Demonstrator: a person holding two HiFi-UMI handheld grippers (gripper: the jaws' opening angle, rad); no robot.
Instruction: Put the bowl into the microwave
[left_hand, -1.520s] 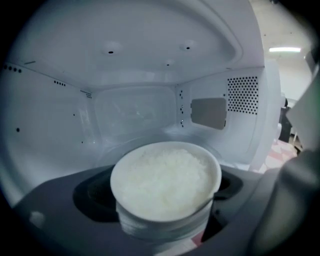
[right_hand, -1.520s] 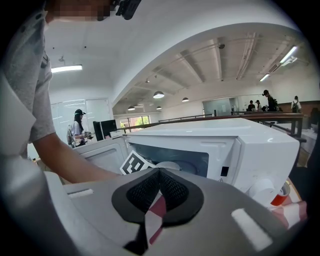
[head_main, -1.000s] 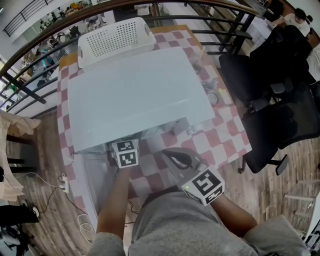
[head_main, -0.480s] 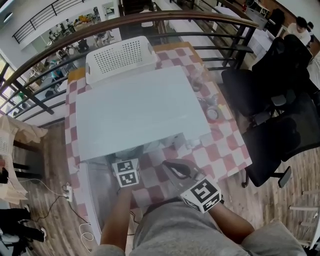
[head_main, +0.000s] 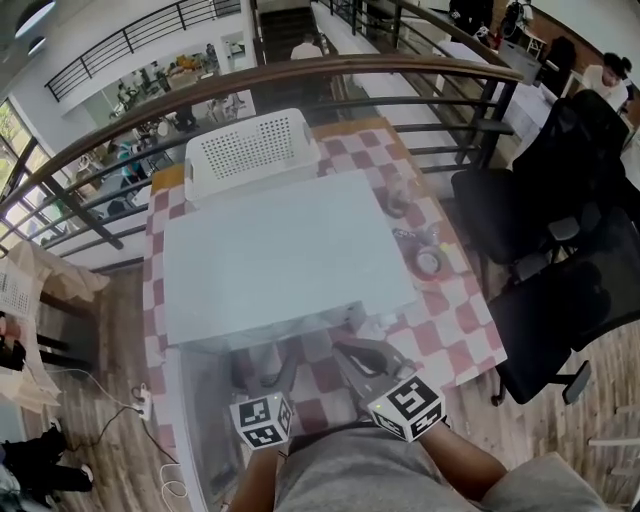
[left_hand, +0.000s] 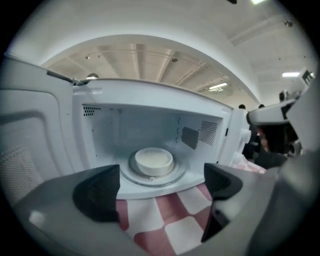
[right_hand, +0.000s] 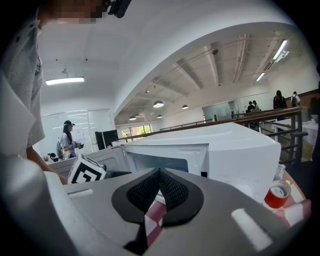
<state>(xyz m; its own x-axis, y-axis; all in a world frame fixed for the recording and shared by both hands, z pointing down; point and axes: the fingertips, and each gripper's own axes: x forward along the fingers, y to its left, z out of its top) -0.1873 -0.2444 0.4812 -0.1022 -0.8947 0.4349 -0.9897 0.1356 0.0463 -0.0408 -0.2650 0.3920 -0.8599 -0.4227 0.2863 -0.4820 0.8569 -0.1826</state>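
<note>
Here the left gripper holds its smooth dark pads wide apart with nothing between them, above the red-and-white checkered tablecloth. The right gripper has its ribbed pads pressed together, empty. Ahead of the left one, the round white bowl sits on the glass turntable inside the white microwave, whose door stands open.

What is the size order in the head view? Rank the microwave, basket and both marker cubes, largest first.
1. microwave
2. basket
3. left cube and right cube: they look alike, so I won't rank them. Both sit nearest the camera, which inflates them.
</note>
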